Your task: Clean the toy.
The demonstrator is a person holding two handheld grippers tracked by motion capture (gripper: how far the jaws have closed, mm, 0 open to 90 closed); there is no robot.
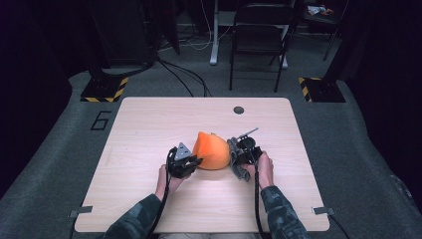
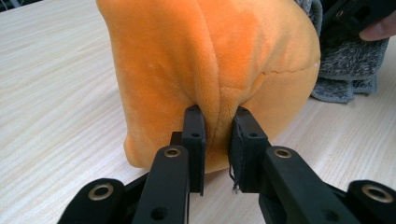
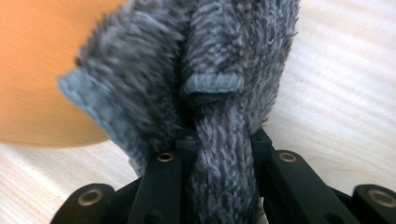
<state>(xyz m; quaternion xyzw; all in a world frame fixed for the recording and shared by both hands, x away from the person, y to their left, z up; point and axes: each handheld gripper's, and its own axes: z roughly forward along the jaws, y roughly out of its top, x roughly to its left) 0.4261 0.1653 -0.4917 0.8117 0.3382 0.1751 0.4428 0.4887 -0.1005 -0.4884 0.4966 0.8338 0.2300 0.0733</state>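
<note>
pinching orange plush (image 2: pixel 205 60) in left gripper (image 2: pixel 215 126) fingers, right gripper (image 3: pixel 219 140) fingers clamp grey fuzzy cloth (image 3: pixel 187 60)

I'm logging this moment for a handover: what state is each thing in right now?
Orange plush piece: standing on the wooden table, a fold of it pinched.
Grey fuzzy knit cloth: bunched beside the orange plush, a strand of it clamped.
Left gripper: shut on the orange plush fold.
Right gripper: shut on the grey cloth.
Black folding chair: unfolded, upright behind the table.
</note>
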